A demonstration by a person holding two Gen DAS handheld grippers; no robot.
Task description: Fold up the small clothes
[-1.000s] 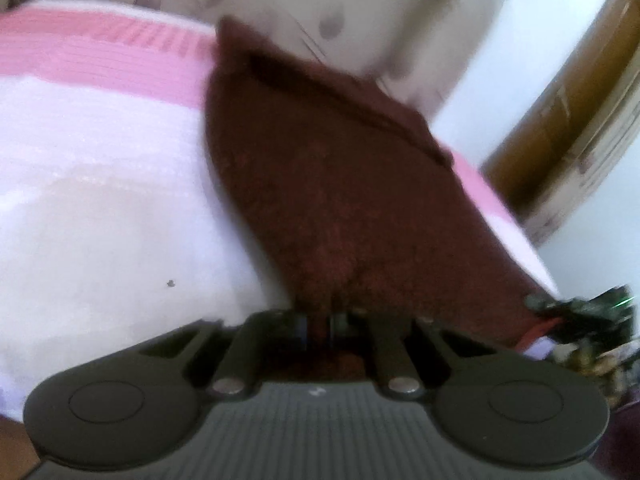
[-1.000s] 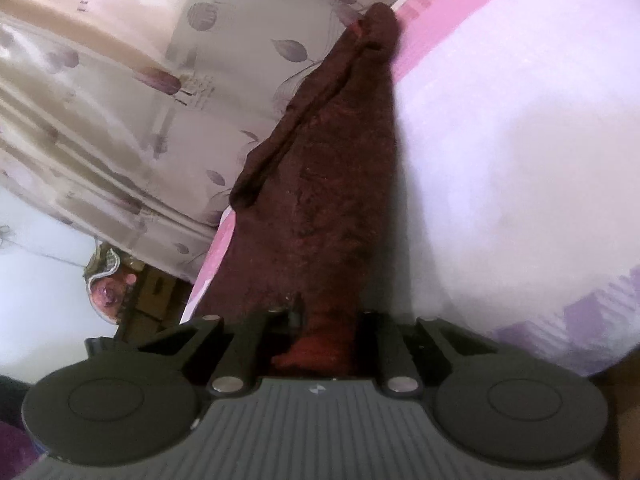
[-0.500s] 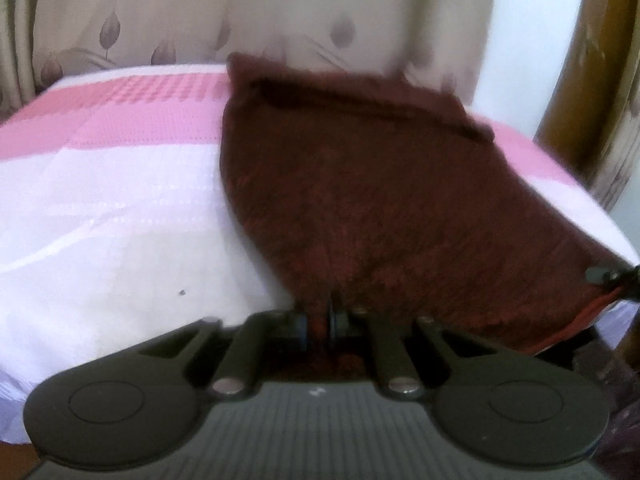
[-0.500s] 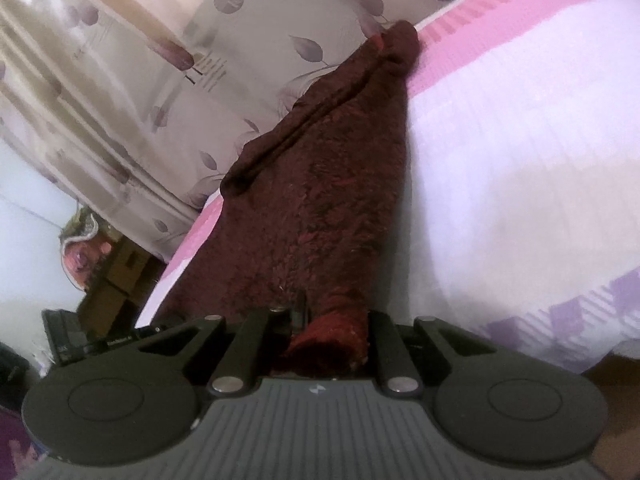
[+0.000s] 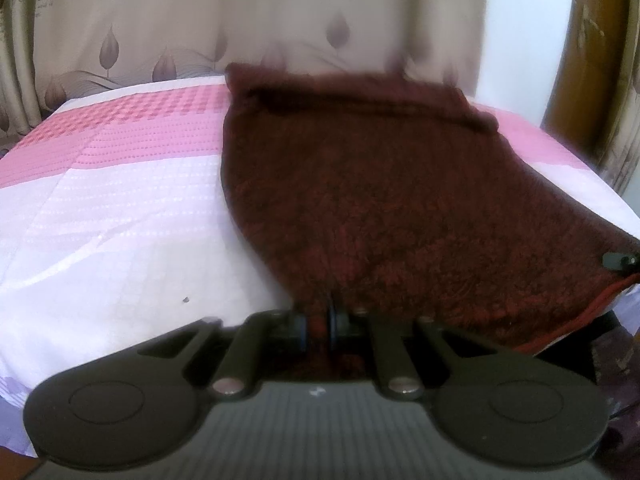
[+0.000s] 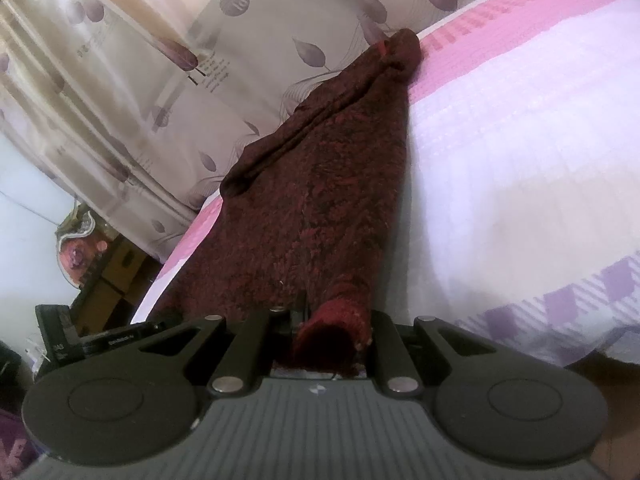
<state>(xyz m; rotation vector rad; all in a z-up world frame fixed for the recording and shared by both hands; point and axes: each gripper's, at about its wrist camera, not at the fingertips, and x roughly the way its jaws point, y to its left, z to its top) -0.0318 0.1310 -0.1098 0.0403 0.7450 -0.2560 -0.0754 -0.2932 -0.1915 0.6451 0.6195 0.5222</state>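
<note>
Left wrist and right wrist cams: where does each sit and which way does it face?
Left wrist: on the left gripper, looking along its fingers over the dark red garment on the bed toward the curtain; own fingers clamp the near edge.
Right wrist: on the right gripper, tilted view along the garment toward the curtain; own fingers clamp a bunched corner.
Shared: garment, bed, curtain.
</note>
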